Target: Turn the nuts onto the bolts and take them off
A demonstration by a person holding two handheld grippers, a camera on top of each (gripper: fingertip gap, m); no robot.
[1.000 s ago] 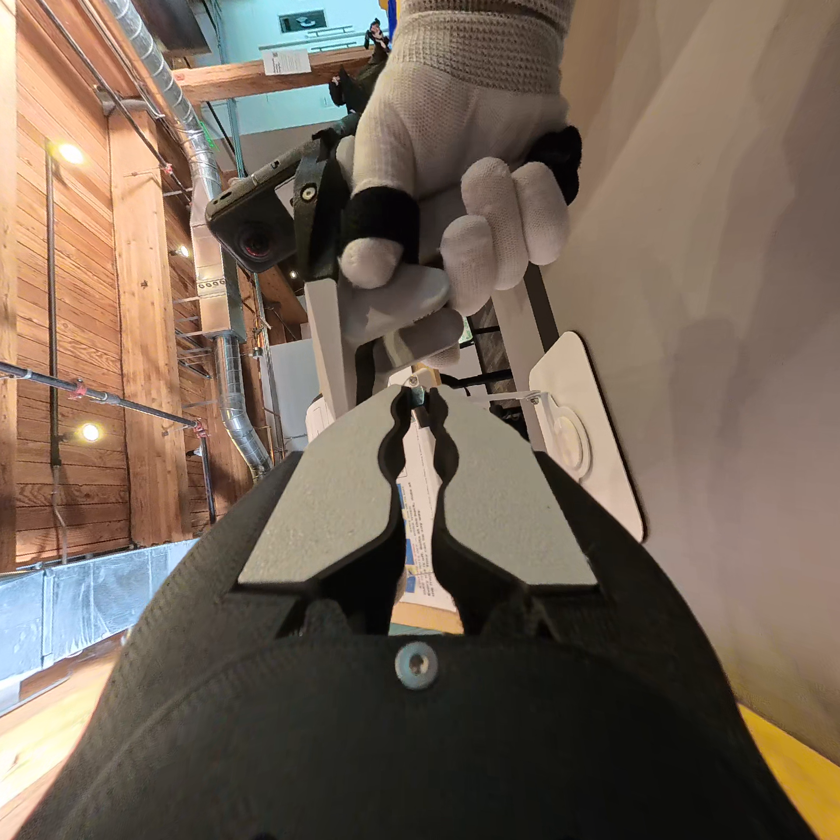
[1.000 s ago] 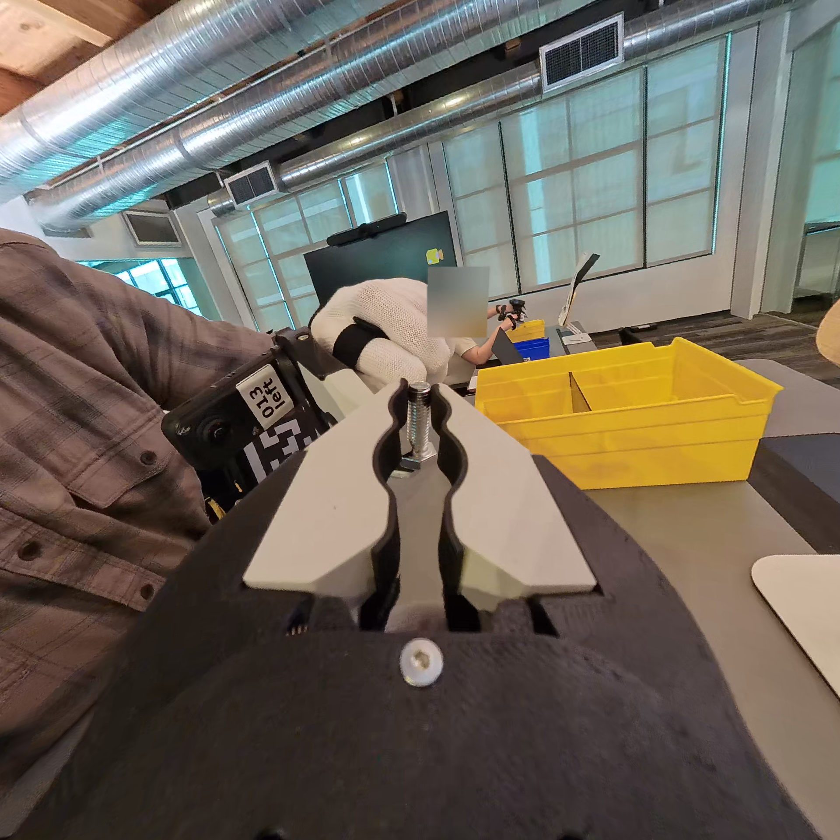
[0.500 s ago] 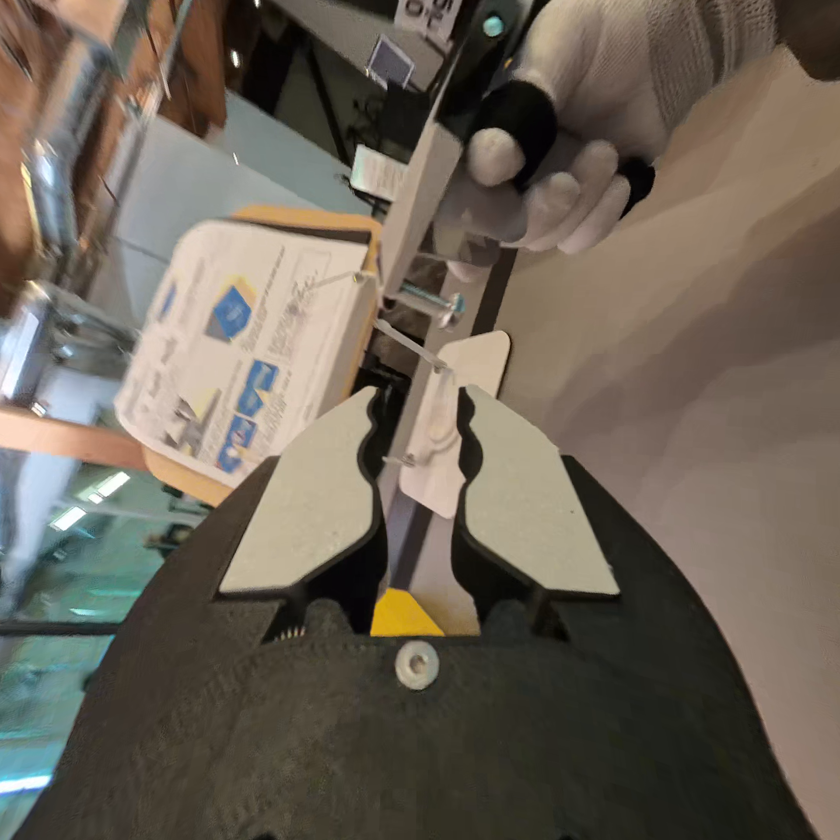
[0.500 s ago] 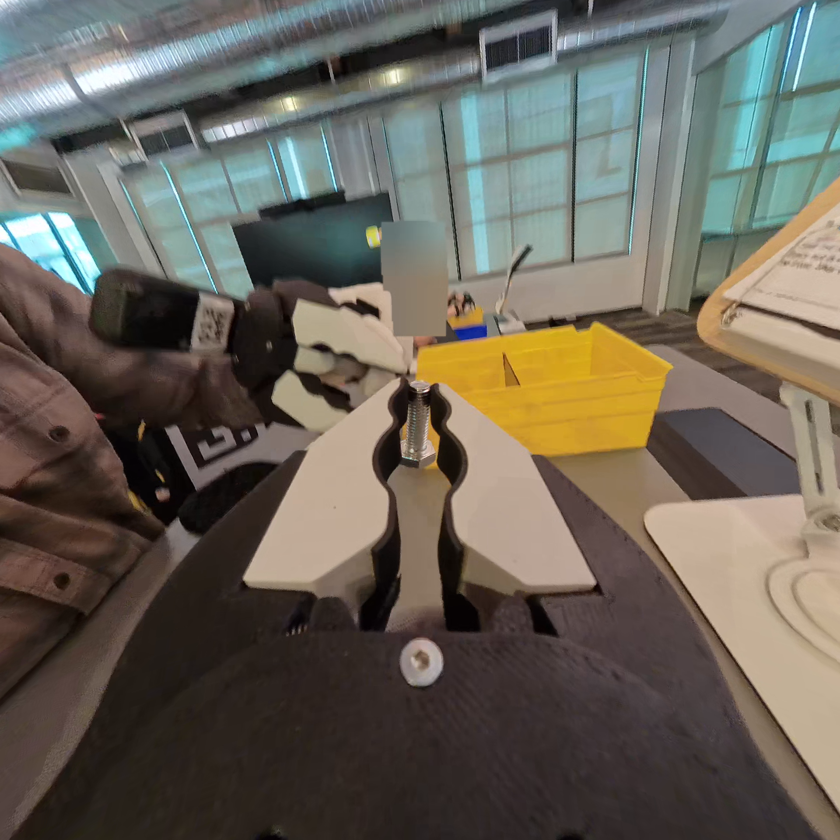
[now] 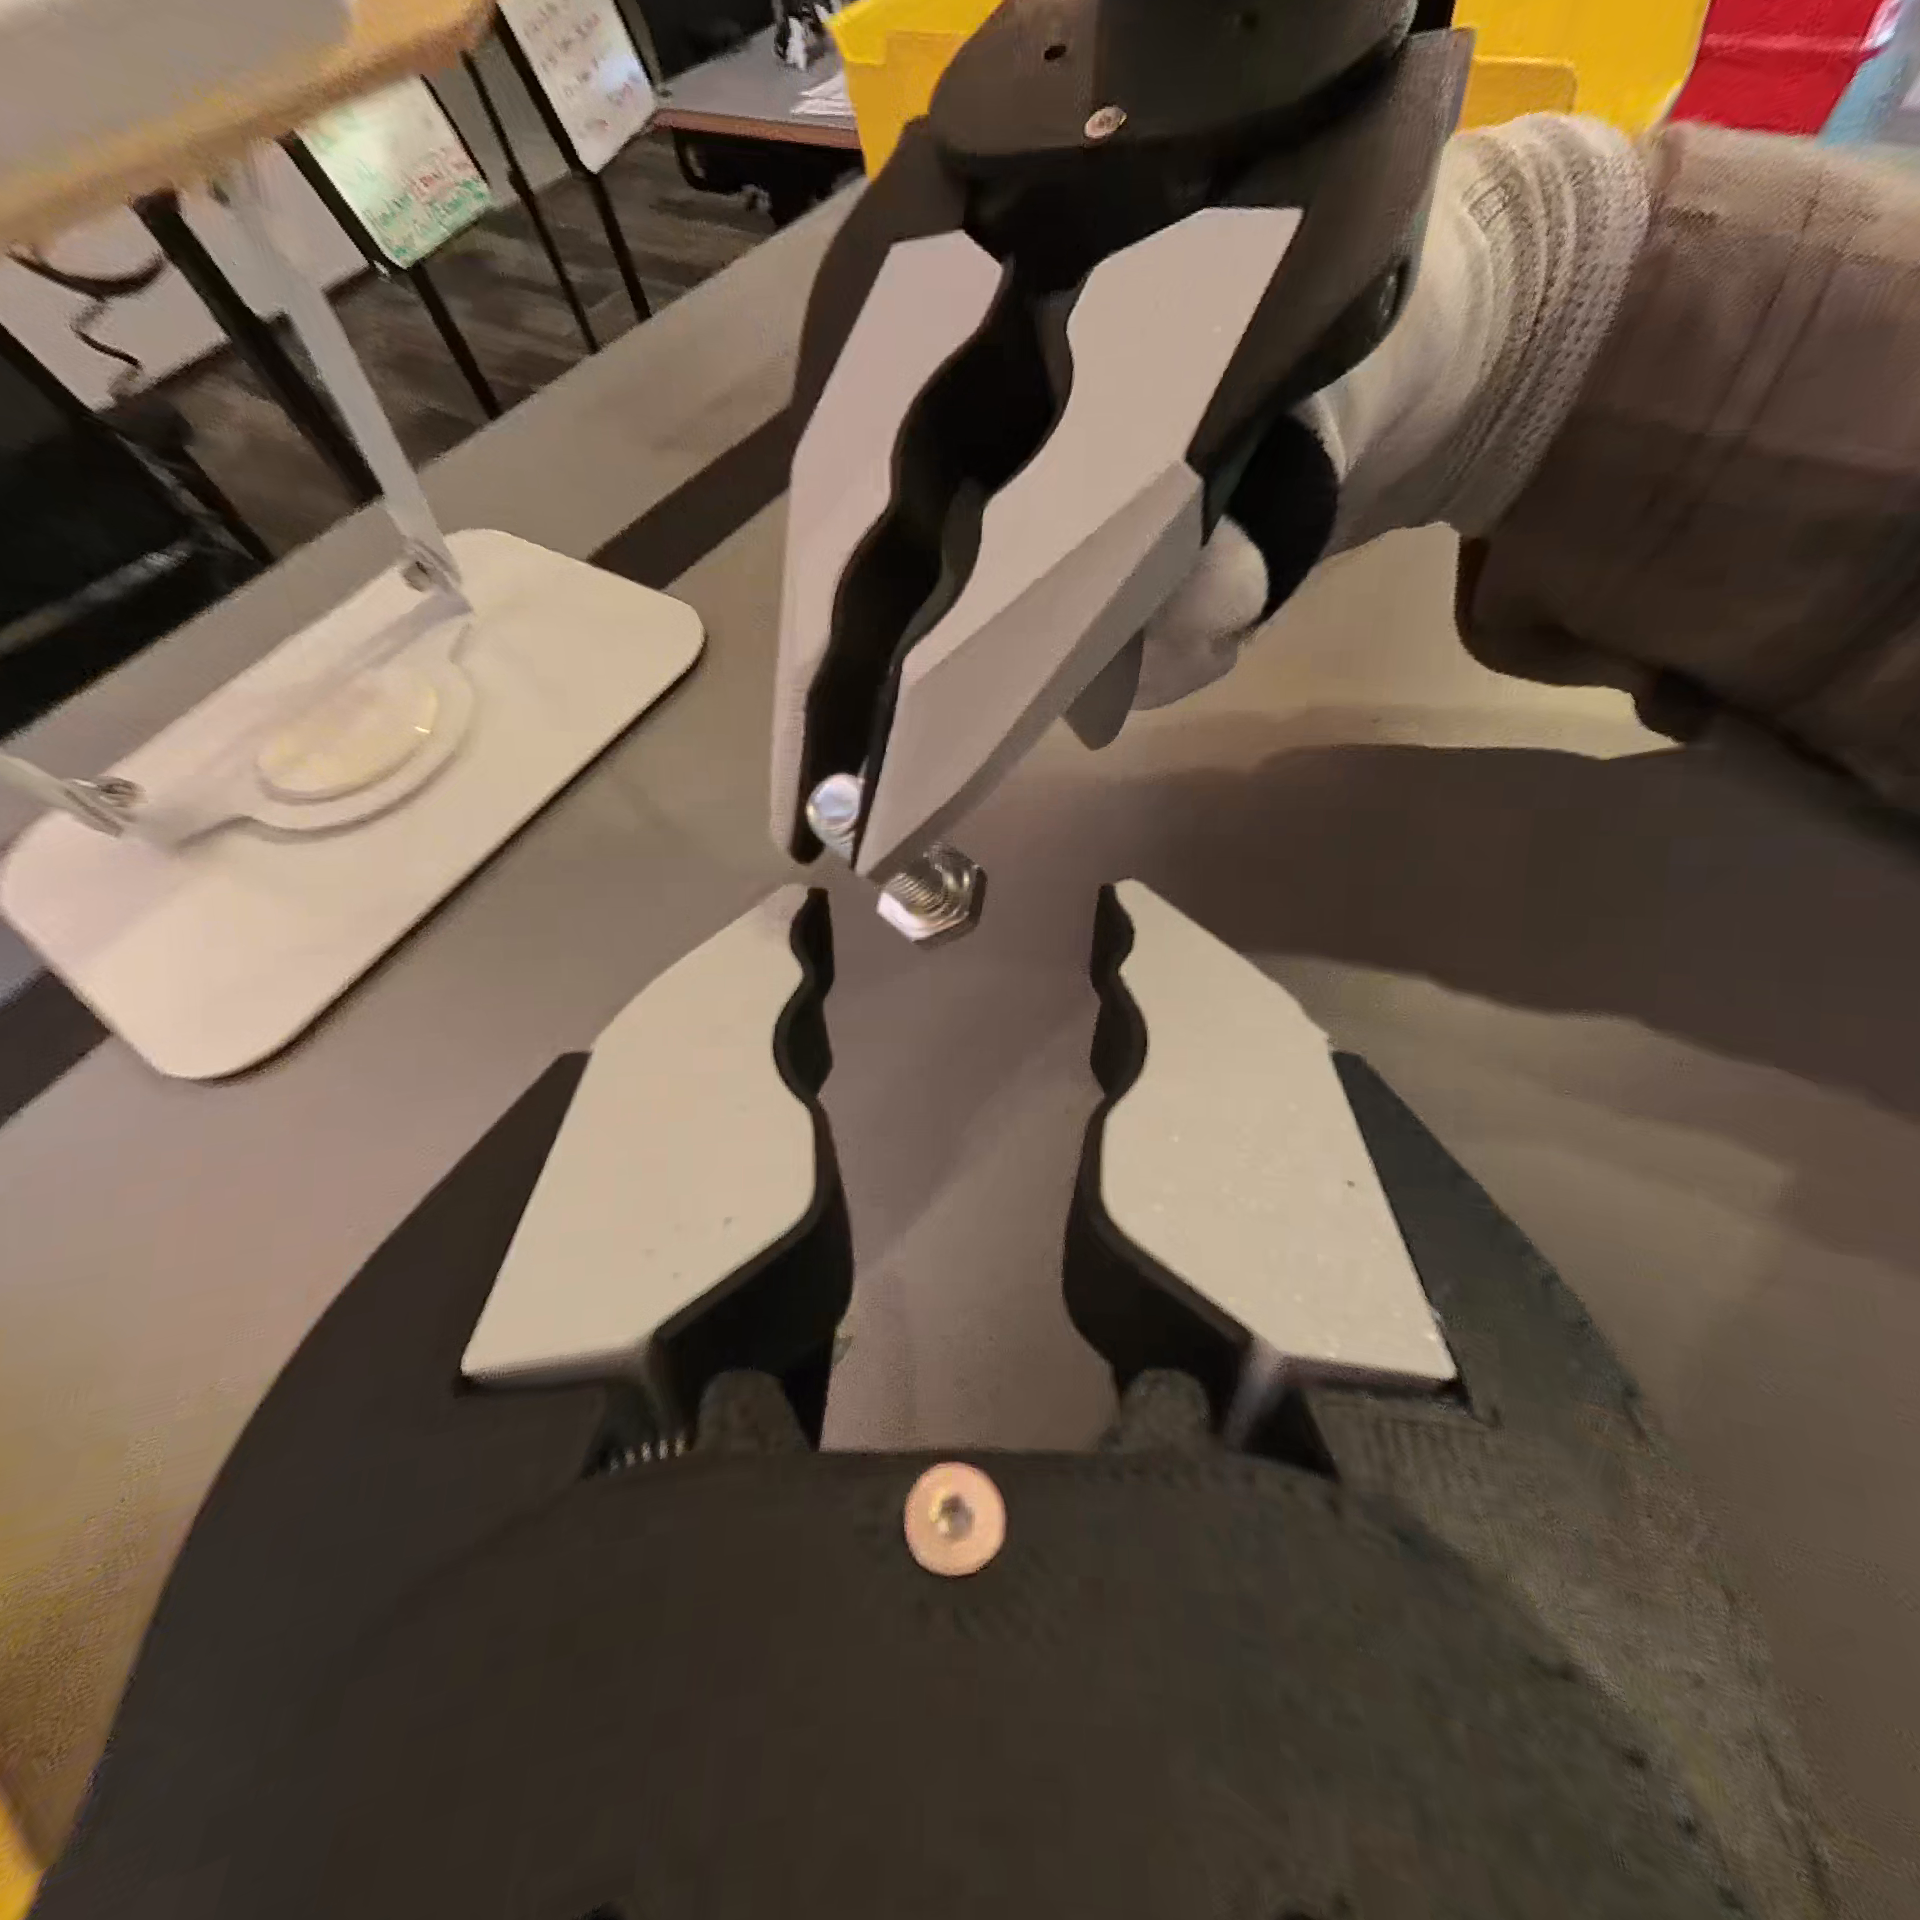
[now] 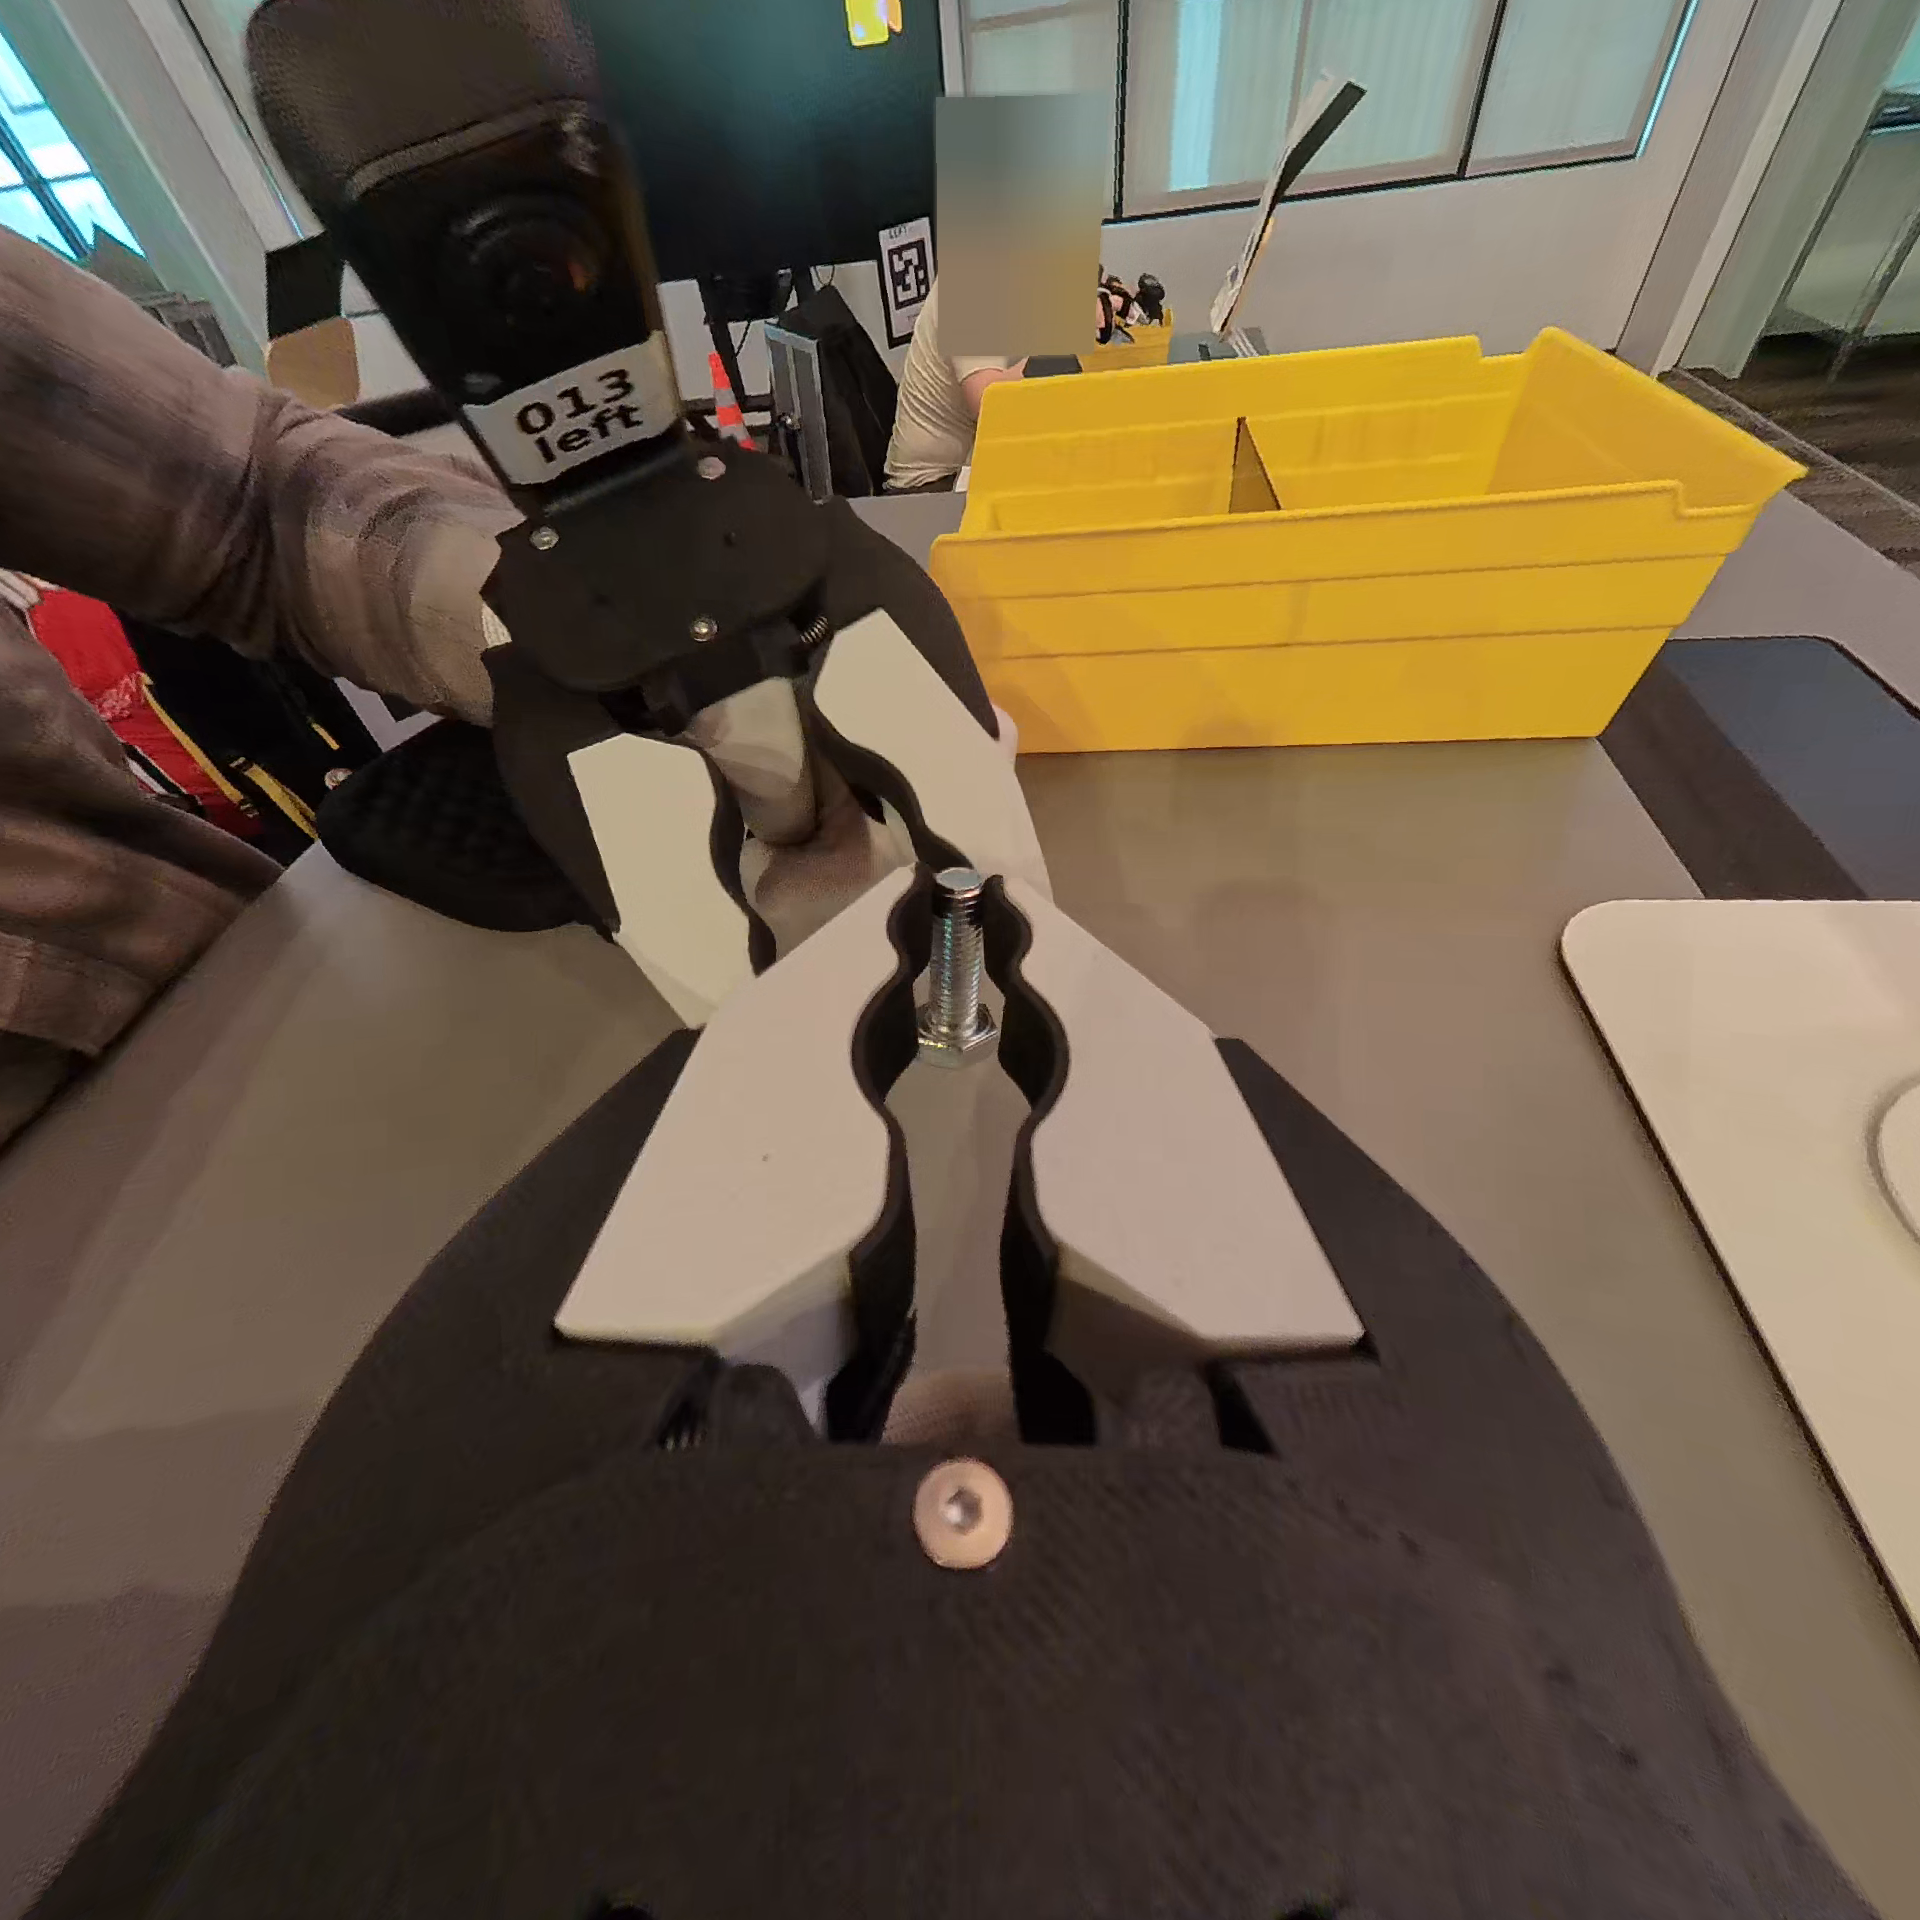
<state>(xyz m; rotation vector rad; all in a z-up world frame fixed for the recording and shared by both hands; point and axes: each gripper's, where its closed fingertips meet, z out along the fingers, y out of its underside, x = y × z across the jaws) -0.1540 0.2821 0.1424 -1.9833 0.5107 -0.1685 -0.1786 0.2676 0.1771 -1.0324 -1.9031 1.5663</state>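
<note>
My right gripper (image 6: 954,891) is shut on a silver bolt (image 6: 951,977). The bolt crosses the fingertips, its hex head on one side and its bare threaded end on the other. In the left wrist view the right gripper (image 5: 831,842) points down at me, held by a gloved hand, with the bolt (image 5: 928,902) at its tips. My left gripper (image 5: 961,902) is open and empty. Its fingertips sit just in front of the bolt's head, not touching it. In the right wrist view the left gripper (image 6: 831,894) faces mine, tip to tip, low over the grey table (image 6: 1299,935).
A yellow divided bin (image 6: 1351,613) stands on the table behind the grippers. A white stand base (image 5: 343,790) with a slanted arm lies to one side, and also shows in the right wrist view (image 6: 1766,1143). A dark mat (image 6: 1787,727) lies beside the bin. The grippers are tip to tip, or close to it.
My left gripper was shut on a small metal piece, then swung down over the table to face the right gripper and opened. The right gripper tilted down, still holding the bolt.
</note>
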